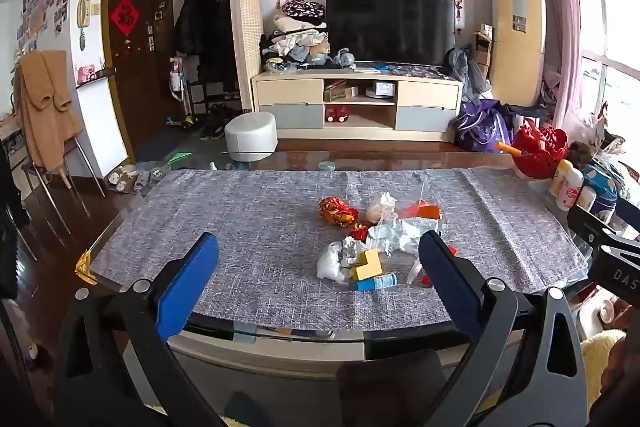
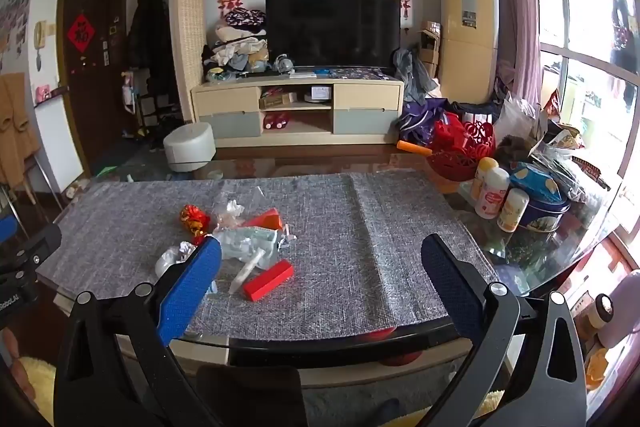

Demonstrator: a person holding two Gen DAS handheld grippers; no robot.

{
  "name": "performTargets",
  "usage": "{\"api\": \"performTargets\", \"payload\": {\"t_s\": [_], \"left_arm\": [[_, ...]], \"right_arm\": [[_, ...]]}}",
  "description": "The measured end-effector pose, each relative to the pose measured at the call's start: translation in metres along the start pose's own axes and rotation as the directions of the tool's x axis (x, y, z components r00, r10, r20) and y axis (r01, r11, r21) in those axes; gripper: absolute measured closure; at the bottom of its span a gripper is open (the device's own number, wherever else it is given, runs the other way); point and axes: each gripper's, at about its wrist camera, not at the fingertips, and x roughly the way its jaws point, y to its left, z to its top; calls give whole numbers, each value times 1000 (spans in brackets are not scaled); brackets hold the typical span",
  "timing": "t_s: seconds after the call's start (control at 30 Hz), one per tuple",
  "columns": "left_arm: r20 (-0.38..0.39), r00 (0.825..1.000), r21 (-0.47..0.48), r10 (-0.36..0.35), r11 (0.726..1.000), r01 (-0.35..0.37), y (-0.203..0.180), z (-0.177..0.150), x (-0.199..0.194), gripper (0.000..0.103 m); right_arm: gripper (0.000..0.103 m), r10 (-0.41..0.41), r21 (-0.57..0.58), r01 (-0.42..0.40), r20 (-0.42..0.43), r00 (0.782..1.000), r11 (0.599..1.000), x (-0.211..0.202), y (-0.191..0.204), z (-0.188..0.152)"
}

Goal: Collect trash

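Left wrist: trash pile (image 1: 372, 243) lies just beyond open left gripper (image 1: 318, 253).

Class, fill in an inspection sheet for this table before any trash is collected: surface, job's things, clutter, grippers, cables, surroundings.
Surface: grey woven mat on a glass-topped table.
Job's things: trash pile on the mat: crumpled tissue, red foil wrapper, red box, plastic tube.
Clutter: white bottles, blue tin, red basket at the table's right end.
Grippers: left gripper and right gripper open, empty.
Cables: nothing seen.
Surroundings: TV, white stool.
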Motion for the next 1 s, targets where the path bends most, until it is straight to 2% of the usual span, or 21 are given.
{"api": "performTargets", "payload": {"t_s": [1.0], "left_arm": [[1,1000,-7,-5,1000,5,-8,2,-5,8]], "right_arm": [[3,4,8,-4,-3,1000,1000,0,0,0]]}}
